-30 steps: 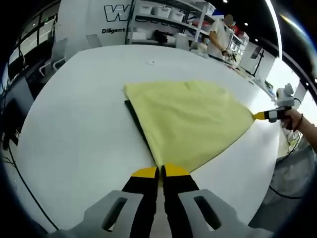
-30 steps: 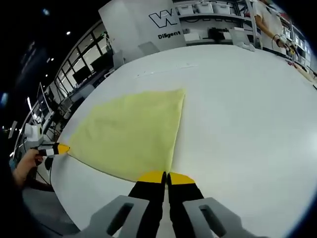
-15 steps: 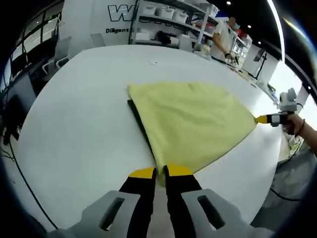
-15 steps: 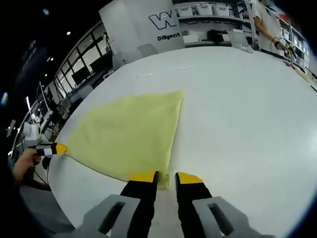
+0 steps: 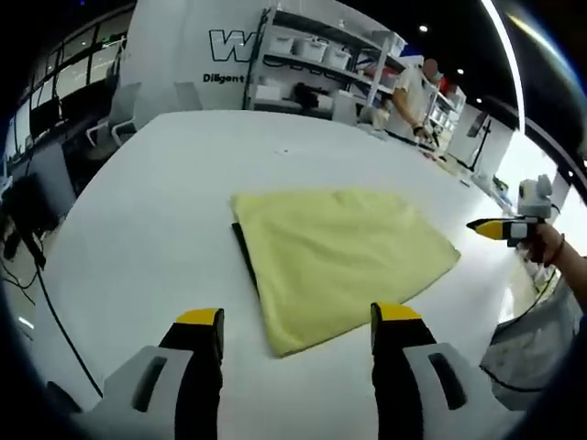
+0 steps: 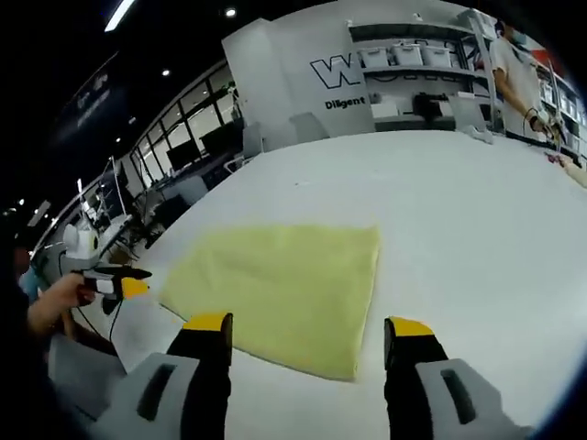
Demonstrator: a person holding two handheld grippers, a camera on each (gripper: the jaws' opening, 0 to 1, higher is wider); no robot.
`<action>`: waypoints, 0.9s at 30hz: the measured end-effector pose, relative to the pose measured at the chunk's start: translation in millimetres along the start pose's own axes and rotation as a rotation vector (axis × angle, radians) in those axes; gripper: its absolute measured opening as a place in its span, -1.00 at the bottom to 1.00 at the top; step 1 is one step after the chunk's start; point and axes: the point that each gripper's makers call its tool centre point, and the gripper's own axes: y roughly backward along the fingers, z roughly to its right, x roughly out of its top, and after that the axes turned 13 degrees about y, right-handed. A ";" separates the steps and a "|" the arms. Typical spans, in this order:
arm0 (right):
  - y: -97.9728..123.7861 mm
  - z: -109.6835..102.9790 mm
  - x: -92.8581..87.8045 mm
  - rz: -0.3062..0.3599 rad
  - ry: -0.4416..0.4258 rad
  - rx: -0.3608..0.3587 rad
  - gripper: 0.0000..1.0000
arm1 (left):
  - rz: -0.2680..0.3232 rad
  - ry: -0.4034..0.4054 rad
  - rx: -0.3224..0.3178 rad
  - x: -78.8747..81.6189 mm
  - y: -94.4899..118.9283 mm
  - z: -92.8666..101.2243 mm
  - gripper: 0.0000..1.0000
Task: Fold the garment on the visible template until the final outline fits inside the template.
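Note:
A yellow folded garment point(image 5: 339, 257) lies flat on the white table point(image 5: 156, 211), and a dark strip of the template point(image 5: 244, 255) shows along its left edge. My left gripper point(image 5: 298, 321) stands open just short of the garment's near corner, nothing between its jaws. The right gripper point(image 5: 491, 227) enters that view from the right, held in a hand, off the cloth. In the right gripper view the garment point(image 6: 284, 280) lies ahead of my open right gripper point(image 6: 307, 325). The left gripper point(image 6: 124, 286) shows at the left there, in a hand.
Shelving with boxes point(image 5: 312, 64) and a white wall with lettering stand beyond the table's far edge. A person point(image 5: 413, 87) stands at the back right. Chairs point(image 5: 124, 101) line the table's far left side. Broad bare table surface surrounds the garment.
Both grippers have opened and let go of the garment's corners, then drawn back and up. The garment has settled flat on the table into a squarer outline.

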 end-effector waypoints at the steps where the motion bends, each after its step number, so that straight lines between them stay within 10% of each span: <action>1: 1.8 -1.5 1.0 -0.001 0.002 0.004 0.49 | -0.003 0.000 0.002 -0.9 1.9 2.1 0.41; 9: 20.1 -19.1 1.9 -0.020 0.023 0.022 0.98 | 0.013 -0.004 -0.005 -2.9 21.2 20.1 0.73; 27: 50.4 -37.3 -9.9 -0.016 0.047 0.027 0.99 | 0.034 -0.067 0.004 -8.0 51.2 34.1 0.98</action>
